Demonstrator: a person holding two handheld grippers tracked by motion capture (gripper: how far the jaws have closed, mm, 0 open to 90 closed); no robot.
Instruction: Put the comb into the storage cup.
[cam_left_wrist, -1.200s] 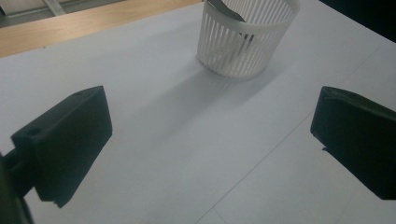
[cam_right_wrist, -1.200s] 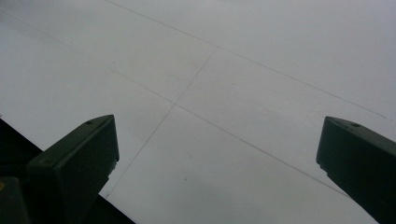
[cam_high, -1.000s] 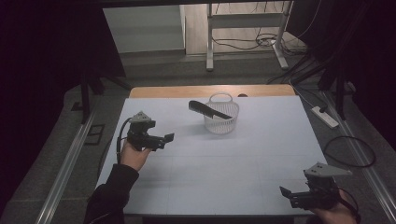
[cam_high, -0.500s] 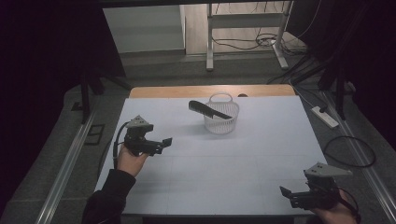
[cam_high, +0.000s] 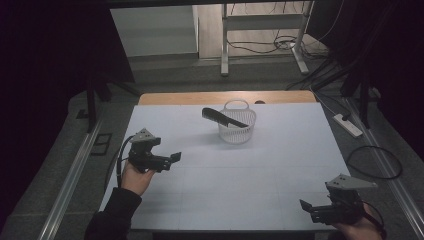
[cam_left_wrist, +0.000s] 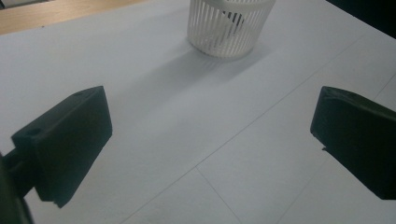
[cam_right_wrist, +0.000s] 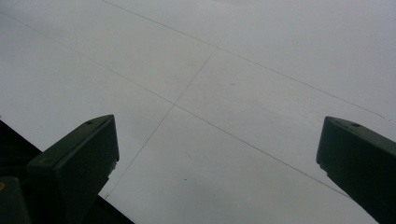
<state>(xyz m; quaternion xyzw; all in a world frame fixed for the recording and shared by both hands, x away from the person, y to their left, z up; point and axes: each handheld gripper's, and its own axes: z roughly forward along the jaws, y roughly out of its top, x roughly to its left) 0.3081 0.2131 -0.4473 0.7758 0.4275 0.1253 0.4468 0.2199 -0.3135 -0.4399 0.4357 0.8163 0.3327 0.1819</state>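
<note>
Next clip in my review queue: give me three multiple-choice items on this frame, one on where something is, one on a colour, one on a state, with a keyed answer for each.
1. Where is the black comb?
A. Flat on the table beside the left gripper
B. Resting across the rim of the white basket, one end sticking out to the left
C. Between the right gripper's jaws

2. What colour is the slatted basket?
A. White
B. Red
C. Black

3. How do the left gripper jaws stand?
A. Shut on the comb
B. Shut on nothing
C. Open, with nothing between them

Answers:
1 B, the high view shows the comb lying over the basket's rim toward the far side of the table.
2 A, its pale ribs show in the high view and the left gripper view.
3 C, the left gripper view shows both jaws wide apart over bare table.
</note>
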